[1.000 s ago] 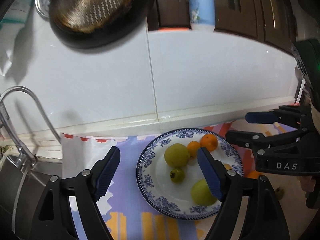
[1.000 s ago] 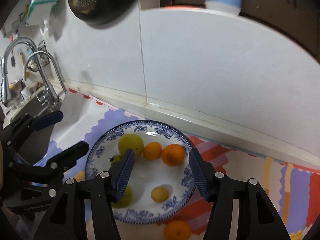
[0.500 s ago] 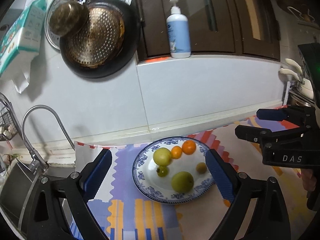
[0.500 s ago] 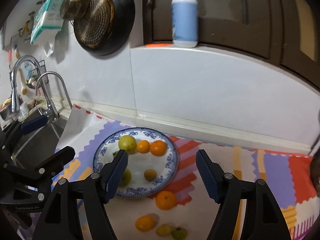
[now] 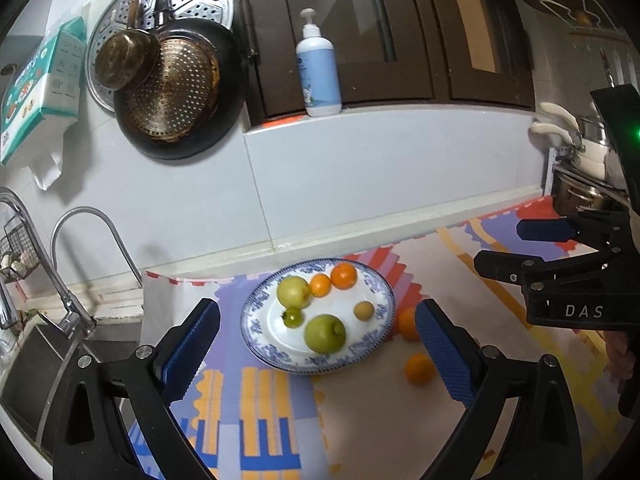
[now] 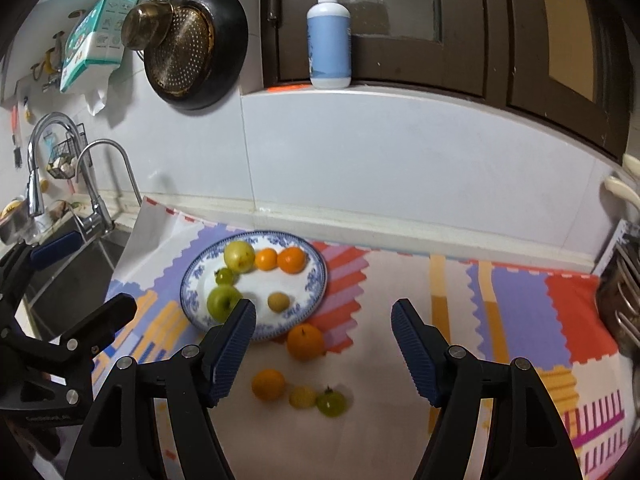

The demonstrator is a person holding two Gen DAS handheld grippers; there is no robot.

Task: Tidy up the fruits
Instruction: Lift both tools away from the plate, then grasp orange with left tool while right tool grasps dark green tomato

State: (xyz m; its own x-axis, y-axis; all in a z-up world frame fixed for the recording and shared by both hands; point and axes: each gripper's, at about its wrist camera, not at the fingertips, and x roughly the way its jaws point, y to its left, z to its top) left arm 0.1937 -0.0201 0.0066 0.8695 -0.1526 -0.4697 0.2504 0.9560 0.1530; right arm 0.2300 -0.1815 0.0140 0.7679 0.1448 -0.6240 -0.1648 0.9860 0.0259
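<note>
A blue-and-white plate (image 5: pixel 253 334) (image 6: pixel 188 300) sits on the colourful mat and holds several fruits: a green apple (image 5: pixel 324 333) (image 6: pixel 222 302), a yellow-green fruit (image 5: pixel 294 291), two oranges (image 5: pixel 343 275) and two small ones. On the mat beside it lie an orange (image 6: pixel 305 342), a second orange (image 6: pixel 268 384), a small yellow fruit (image 6: pixel 303 396) and a small green fruit (image 6: pixel 331 402). My left gripper (image 5: pixel 317 307) (image 6: pixel 102 270) hovers short of the plate, its jaws opening with nothing between them. My right gripper (image 6: pixel 324 306) (image 5: pixel 500 244) stands open and holds nothing, above the loose fruits.
A sink with faucets (image 6: pixel 94 184) lies left of the mat. A pan (image 5: pixel 176 96) and strainers hang on the tiled wall. A soap bottle (image 6: pixel 329 40) stands on the ledge. Pots on a rack (image 5: pixel 588 168) sit at the far right.
Both grippers have drawn back and up from the plate, so the loose fruits and more of the counter show. Both pairs of jaws stand wider than a second ago.
</note>
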